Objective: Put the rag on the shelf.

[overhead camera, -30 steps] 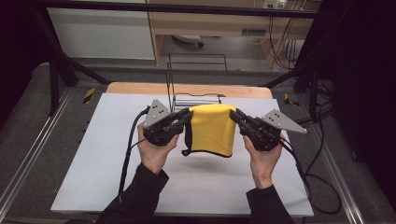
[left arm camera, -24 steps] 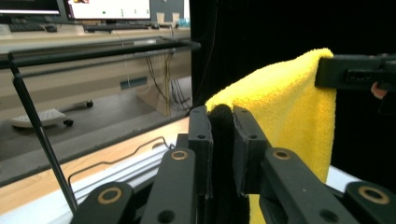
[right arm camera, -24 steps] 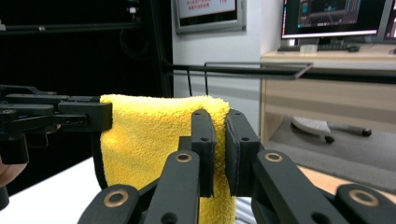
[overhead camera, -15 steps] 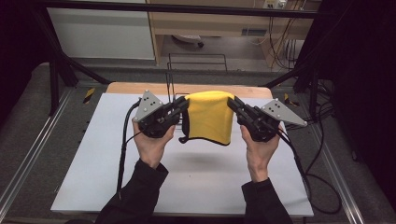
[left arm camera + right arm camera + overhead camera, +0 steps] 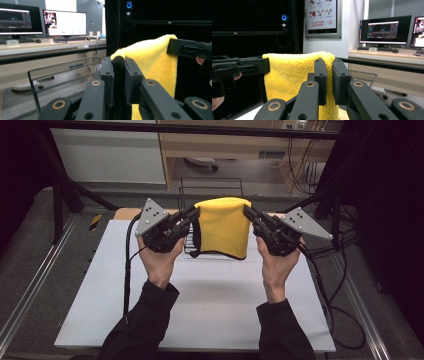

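I've got the folded yellow terry towel point(image 5: 223, 227) pinched at both top corners, left gripper point(image 5: 191, 213) and right gripper point(image 5: 247, 211), hanging just before the black wire rack point(image 5: 210, 187).

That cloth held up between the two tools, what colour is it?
The cloth is bright yellow with a black edge, clearest in the high view.

The high view looks forward and down from above the person's side onto the white rectangular table point(image 5: 210, 310); moderately distant; both forearms enter from its bottom edge. The left gripper view sits close behind its own black jaws, facing across towards the right gripper point(image 5: 191, 48); the right gripper view mirrors it; all three share the yellow terry cloth point(image 5: 224, 227).
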### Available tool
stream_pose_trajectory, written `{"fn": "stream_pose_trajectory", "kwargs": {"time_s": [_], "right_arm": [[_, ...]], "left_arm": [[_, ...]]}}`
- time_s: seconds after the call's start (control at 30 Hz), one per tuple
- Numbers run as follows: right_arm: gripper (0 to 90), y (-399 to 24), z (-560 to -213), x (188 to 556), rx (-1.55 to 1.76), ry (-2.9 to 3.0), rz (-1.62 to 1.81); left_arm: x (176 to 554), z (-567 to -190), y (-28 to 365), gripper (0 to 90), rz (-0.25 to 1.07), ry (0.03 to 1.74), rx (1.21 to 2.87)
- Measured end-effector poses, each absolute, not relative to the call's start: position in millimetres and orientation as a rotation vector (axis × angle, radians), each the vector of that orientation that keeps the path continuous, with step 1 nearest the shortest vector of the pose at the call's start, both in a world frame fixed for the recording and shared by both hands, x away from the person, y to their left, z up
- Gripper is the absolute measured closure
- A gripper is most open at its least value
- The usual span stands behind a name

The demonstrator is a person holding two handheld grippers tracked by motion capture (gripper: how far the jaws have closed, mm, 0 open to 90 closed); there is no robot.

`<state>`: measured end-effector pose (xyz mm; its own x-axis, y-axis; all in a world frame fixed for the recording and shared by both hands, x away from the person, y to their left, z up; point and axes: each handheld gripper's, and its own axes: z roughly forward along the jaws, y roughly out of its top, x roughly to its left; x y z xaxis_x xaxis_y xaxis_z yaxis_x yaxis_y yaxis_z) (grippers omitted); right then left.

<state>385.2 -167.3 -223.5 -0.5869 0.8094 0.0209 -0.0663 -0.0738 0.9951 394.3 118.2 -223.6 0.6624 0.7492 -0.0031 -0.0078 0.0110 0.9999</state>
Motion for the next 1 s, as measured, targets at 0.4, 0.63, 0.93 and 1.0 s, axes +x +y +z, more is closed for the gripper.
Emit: {"fn": "stream_pose_trajectory", "kwargs": {"time_s": [0.4,0.63,0.93,1.0], "right_arm": [[83.9,-162,-195,398,0.781,1.508,1.741],[83.9,-158,-183,406,0.764,1.471,1.758],[83.9,-153,-168,419,0.737,1.442,1.758],[84.0,-152,-164,422,0.728,1.435,1.759]], "left_arm": [[404,-194,121,79.1,0.7,0.635,1.409],[411,-182,122,79.1,0.713,0.629,1.369],[423,-163,124,79.1,0.742,0.624,1.341],[426,-159,124,79.1,0.734,0.623,1.336]]}}
